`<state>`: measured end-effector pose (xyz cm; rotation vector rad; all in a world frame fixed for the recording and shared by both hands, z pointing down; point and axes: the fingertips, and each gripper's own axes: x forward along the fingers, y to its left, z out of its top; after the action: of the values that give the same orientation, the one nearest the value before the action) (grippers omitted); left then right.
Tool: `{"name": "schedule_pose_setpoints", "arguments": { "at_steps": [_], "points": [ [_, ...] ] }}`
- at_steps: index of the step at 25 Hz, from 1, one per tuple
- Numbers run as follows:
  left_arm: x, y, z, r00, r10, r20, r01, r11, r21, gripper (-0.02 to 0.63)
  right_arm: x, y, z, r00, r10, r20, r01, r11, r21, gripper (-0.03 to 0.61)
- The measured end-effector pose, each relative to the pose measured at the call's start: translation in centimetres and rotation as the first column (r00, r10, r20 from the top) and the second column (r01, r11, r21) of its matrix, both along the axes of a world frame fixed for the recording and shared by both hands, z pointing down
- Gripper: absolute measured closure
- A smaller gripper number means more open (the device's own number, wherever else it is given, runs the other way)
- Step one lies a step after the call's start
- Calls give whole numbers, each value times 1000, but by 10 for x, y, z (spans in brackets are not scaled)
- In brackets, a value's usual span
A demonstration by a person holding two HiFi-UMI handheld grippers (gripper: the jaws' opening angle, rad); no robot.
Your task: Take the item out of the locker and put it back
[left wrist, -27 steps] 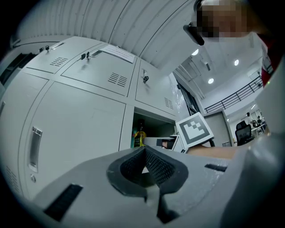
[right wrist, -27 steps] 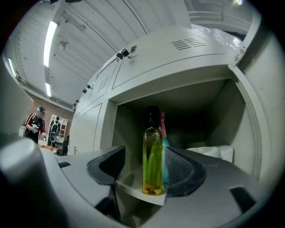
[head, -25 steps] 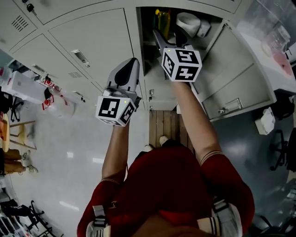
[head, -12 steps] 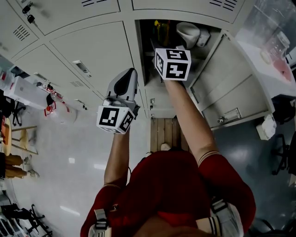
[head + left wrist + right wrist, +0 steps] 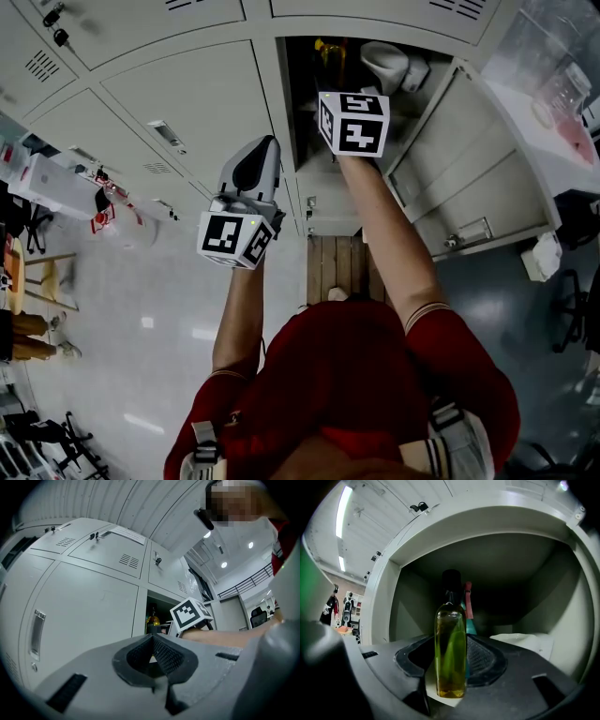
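My right gripper (image 5: 452, 645) has pushed deeper into the locker (image 5: 525, 573). Its jaws are closing around the yellow bottle (image 5: 450, 653) standing inside, not yet pinching it. My left gripper (image 5: 152, 641) hangs outside, jaws pressed together.

No word, number or brand could be read. The only printed marks were black-and-white square patterns: on the cube (image 5: 354, 122) at the open locker (image 5: 287, 103), and on the cube (image 5: 234, 239) left of it.

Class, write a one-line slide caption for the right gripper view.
Jaws of the right gripper closing around a yellow bottle standing inside the locker.
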<state>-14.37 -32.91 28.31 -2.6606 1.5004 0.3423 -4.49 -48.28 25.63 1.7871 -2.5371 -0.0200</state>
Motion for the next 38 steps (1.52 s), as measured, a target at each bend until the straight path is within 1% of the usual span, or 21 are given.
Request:
{"name": "schedule_pose_setpoints", "arguments": {
  "at_steps": [4,7,13,17,19,24,27,33,38],
  "points": [
    [1,1,0,1000,6,-10,-6,1000,1,608,-2,8,-1,998,-19,-54,19,1000,4,391],
    [4,2,-1,1000,14,-16,-14,1000,6,607,-1,13,-2,993,-14,-118,15,1000,10,391],
    [4,8,0,999,24,-26,-24,1000,5,607,1,27,-3,969,-1,-247,5,1000,18,393],
    [6,12,-2,999,32,-26,-32,999,14,607,1,41,-3,950,4,-312,10,999,40,393],
    [6,14,-2,999,35,-27,-35,999,15,607,1,49,-1,944,-2,-330,17,999,41,393],
    [8,19,0,999,44,-25,-44,999,10,607,0,64,23,941,-33,-336,34,999,-4,393],
    [9,22,3,999,47,-20,-47,999,2,609,1,73,37,945,-52,-322,48,999,-21,393],
    [11,26,10,999,43,-13,-43,999,-11,607,1,95,51,965,-104,-239,108,994,5,393],
    [11,27,19,999,32,-11,-32,999,-29,607,6,105,72,973,-119,-196,124,992,16,393]
  ]
}}
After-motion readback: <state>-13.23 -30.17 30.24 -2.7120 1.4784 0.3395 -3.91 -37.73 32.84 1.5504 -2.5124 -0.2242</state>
